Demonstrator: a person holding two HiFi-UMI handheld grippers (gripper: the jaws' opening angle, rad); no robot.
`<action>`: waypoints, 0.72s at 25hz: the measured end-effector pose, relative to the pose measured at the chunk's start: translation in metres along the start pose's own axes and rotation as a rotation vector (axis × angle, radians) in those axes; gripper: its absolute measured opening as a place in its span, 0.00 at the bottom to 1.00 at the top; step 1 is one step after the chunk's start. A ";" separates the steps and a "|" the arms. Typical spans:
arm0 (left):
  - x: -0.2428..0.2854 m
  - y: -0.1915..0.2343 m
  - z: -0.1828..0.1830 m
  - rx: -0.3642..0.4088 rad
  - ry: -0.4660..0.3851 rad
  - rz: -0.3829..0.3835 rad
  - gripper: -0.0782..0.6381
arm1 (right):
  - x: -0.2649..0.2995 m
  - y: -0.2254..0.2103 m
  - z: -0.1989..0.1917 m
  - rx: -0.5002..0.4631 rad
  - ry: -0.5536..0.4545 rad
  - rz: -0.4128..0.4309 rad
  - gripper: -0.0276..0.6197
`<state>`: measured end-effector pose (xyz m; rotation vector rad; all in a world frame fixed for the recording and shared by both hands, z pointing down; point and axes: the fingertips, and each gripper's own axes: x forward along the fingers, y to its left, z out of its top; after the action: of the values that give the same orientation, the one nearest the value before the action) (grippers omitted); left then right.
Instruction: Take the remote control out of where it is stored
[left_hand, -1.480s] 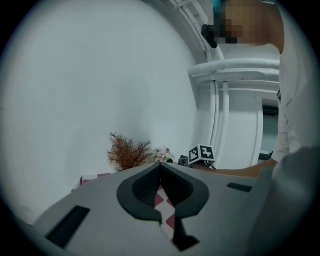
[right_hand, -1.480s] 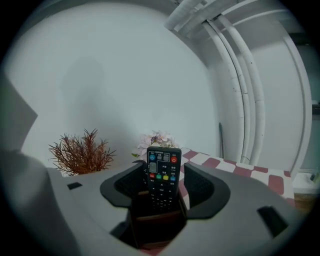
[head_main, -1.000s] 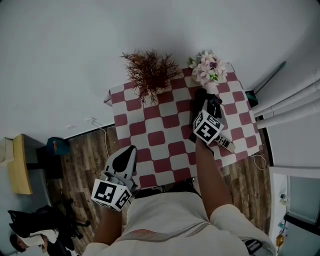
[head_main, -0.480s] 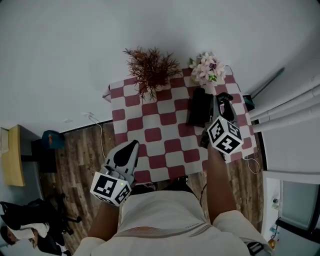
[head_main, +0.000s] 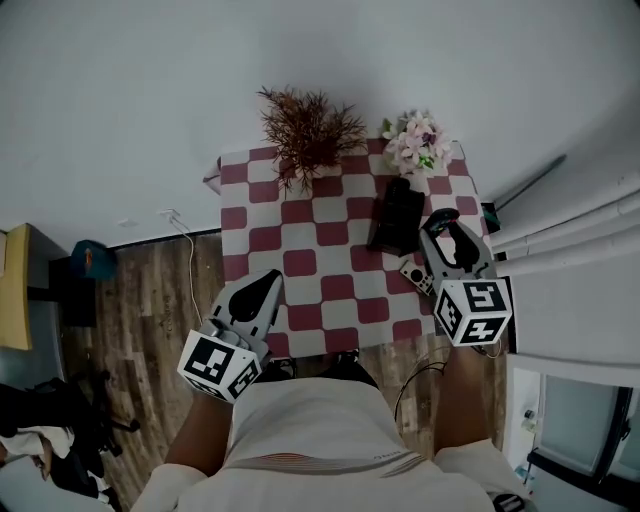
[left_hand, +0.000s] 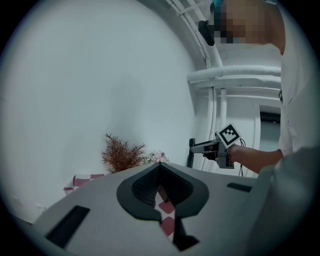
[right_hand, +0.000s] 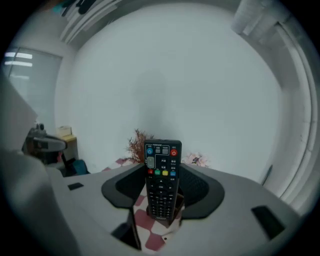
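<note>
Pads of the right tool (right_hand: 162, 169) press on the two long edges of the remote control (right_hand: 161, 182), one on each side, parted only as wide as the remote itself. The remote stands upright between them with its button face toward the right gripper view, the red power key at the top and its lower end hanging over red and white squares. From the head view it shows as a short grey end (head_main: 414, 275) below the tool's tip, just beside the near corner of the black holder (head_main: 396, 214) and out of it. No view settles whether its lower end touches the cloth.

The left tool (left_hand: 160, 168) has its tips pressed together, with nothing between them; only a thin slit lower down shows the checked cloth behind. It hangs at the near left corner of the bench (head_main: 300, 265), well apart from the remote and the holder.

By count: two tools, one in each hand; one remote control; one black holder, standing on the right half of the bench. One dried reddish-brown plant (head_main: 308, 133) and one bunch of pink and white flowers (head_main: 416, 145) stand along the far edge, the flowers just behind the holder. One checked cloth (head_main: 262, 214) covers the bench.
</note>
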<state>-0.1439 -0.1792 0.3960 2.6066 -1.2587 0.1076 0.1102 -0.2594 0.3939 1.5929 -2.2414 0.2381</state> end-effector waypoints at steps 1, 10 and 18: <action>0.000 0.001 0.000 -0.003 -0.002 0.003 0.12 | -0.001 0.006 -0.006 -0.066 0.046 0.019 0.38; -0.007 0.004 -0.004 -0.017 -0.006 0.044 0.12 | 0.007 0.063 -0.108 -0.536 0.556 0.267 0.38; -0.021 0.015 -0.006 -0.034 -0.011 0.100 0.12 | 0.017 0.095 -0.216 -0.825 0.933 0.433 0.38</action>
<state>-0.1681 -0.1705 0.4010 2.5198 -1.3821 0.0888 0.0607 -0.1658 0.6056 0.3978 -1.5500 0.1009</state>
